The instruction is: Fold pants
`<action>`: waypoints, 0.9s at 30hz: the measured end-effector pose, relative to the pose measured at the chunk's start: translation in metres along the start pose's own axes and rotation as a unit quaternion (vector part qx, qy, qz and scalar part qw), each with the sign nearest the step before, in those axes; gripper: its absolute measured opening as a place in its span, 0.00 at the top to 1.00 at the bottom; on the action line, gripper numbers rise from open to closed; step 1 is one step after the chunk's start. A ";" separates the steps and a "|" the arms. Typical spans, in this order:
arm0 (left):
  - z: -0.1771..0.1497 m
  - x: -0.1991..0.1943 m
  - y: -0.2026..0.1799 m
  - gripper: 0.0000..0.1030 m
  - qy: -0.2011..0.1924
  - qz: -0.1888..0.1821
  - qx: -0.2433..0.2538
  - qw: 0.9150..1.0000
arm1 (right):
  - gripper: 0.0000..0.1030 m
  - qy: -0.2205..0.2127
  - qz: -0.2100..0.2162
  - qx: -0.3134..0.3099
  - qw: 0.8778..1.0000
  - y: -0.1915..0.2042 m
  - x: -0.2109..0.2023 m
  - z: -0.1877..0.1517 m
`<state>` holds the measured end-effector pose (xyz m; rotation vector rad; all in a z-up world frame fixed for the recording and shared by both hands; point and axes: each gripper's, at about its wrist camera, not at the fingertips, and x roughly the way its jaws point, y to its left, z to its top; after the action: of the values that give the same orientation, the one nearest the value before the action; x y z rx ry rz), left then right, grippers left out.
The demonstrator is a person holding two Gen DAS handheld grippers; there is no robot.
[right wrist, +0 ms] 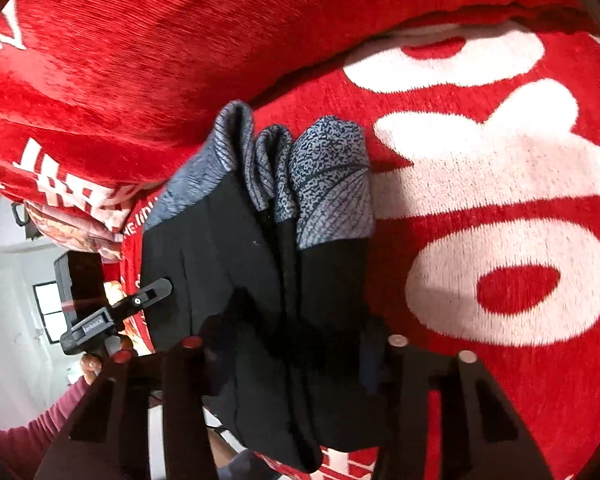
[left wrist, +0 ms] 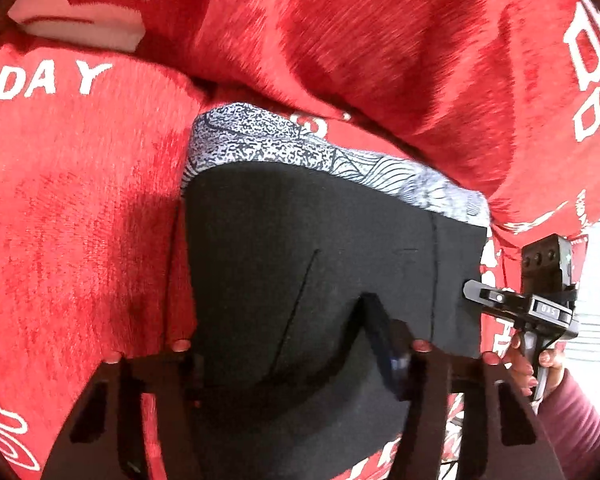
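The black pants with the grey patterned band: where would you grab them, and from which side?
Grip the black pants at their two near corners, opposite the grey patterned band, coming in from the near edge. The cloth there is folded flat in layers, thin enough for a gripper to pinch. The left gripper and right gripper appear shut on that edge.

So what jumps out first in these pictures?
The bright red blanket with big white lettering fills both views. In front of it hang black pants with a grey patterned band along the far edge, bunched into folds in the right view. Both the left gripper and the right gripper hold the pants.
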<state>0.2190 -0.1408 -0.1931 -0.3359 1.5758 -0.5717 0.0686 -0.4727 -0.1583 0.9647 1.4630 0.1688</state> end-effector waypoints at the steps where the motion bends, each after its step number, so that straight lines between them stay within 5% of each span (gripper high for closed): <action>1: -0.001 -0.002 -0.002 0.46 -0.001 -0.001 0.001 1.000 | 0.55 -0.004 0.003 0.001 1.000 0.002 -0.002 -0.002; 15: -0.043 -0.053 -0.028 0.47 -0.008 -0.024 0.037 0.999 | 0.59 -0.010 0.037 0.009 0.999 0.031 -0.035 -0.058; 20: -0.074 -0.062 -0.036 0.47 -0.006 0.002 0.058 0.998 | 0.59 -0.007 0.054 0.024 0.998 0.034 -0.037 -0.097; 27: -0.105 -0.049 0.011 0.47 0.012 0.064 0.047 0.997 | 0.59 -0.004 0.020 0.019 1.000 0.029 -0.013 -0.127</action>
<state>0.1209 -0.0885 -0.1568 -0.1564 1.5750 -0.5501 -0.0323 -0.4062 -0.1078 1.0252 1.4446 0.1673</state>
